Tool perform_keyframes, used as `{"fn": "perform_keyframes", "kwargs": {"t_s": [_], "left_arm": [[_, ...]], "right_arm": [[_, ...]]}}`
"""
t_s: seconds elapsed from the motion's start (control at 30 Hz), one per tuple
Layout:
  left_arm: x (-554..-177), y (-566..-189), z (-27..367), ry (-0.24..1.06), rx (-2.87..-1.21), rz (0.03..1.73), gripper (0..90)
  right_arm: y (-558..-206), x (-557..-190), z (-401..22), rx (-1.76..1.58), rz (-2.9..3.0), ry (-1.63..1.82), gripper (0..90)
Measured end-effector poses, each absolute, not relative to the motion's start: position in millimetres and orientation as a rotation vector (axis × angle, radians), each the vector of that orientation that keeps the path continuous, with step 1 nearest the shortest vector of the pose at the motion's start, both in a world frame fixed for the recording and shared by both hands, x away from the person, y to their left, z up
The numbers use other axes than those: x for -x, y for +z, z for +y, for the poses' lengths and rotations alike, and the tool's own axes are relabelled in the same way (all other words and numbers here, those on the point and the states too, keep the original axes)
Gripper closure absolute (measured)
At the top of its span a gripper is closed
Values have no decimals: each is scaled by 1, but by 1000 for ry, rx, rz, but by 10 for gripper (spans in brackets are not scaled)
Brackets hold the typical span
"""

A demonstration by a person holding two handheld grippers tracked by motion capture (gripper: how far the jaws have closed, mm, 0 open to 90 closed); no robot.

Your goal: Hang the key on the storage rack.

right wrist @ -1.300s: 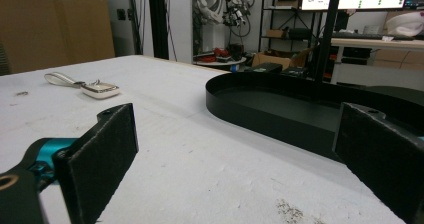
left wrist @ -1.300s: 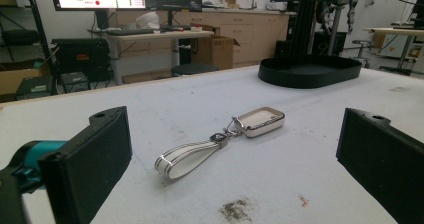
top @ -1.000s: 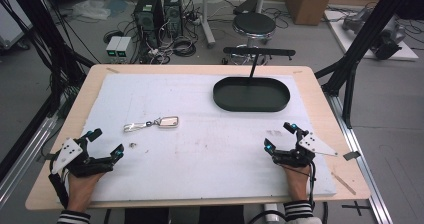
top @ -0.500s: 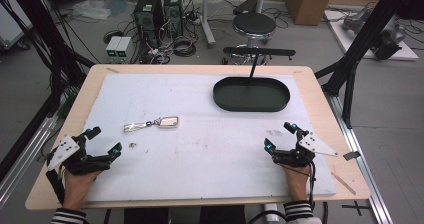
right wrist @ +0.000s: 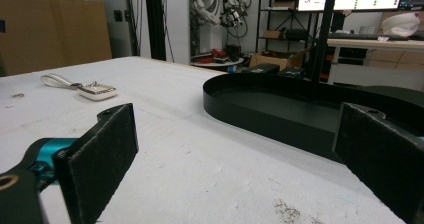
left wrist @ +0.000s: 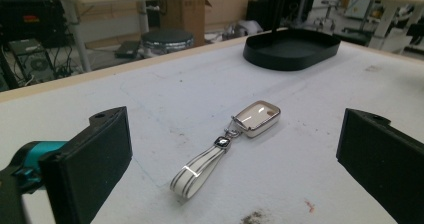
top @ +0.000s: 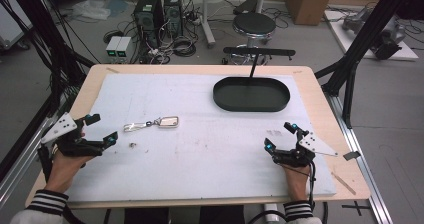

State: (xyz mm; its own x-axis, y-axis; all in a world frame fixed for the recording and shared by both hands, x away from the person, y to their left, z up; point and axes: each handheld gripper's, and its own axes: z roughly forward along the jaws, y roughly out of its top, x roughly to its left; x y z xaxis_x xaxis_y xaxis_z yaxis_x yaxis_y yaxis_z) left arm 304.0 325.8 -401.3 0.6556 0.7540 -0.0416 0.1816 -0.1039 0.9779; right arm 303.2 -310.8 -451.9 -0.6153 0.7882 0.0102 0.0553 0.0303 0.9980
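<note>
nothing looks done yet: key fob (top: 168, 121) lies untouched on the mat (top: 210, 154), tray (top: 251, 94) empty, left gripper (top: 98, 129) and right gripper (top: 280, 136) both released, holding nothing.

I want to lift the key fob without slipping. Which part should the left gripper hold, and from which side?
Probably the strap of the key fob: it lies flat, pointing toward the open left gripper. Come from that near end, jaws across its narrow width; the body is smooth and rounded.
</note>
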Motion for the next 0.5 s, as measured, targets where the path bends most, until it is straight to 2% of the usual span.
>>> {"fn": "perform_keyframes", "kwargs": {"t_s": [0.5], "left_arm": [[-348,-385,320,505,-1956,735,17]], "right_arm": [[-452,-303,-311,-863,1739,1642,32]]}}
